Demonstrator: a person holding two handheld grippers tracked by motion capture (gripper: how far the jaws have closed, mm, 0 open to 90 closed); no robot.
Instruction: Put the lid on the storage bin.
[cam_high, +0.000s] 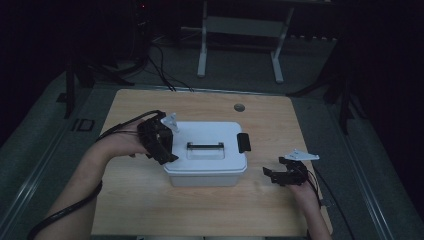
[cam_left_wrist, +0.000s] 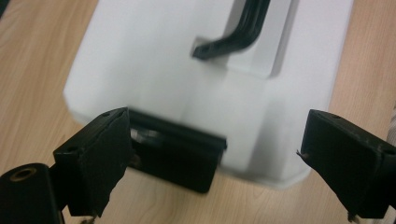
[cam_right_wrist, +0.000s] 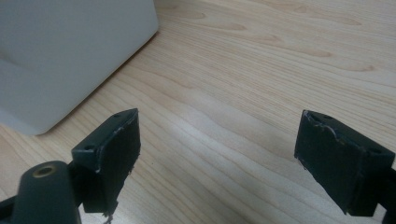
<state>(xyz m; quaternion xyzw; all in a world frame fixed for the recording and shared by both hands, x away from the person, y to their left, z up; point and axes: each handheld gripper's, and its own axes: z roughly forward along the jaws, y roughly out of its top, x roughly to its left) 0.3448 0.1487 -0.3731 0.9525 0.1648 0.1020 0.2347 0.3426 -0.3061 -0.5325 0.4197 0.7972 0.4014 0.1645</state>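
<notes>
Nearest the high camera, the person's two forearms came in from the bottom edge, each hand carrying a tool over the pale wooden counter. A white lidded box stood near the middle of the counter, with a black carrying handle lying flat in a recess of its lid and a black latch at its right end. The left tool sat at the box's left end, tilted over the lid's edge. In the left gripper view its jaws stood wide apart with nothing pressed between the pads; another black latch on that end of the box lay between them, close by the left-hand jaw. The right tool hovered just off the box's right front corner, apart from it. In the right gripper view its jaws were likewise spread wide over bare wood, with a corner of the box at the upper left.
</notes>
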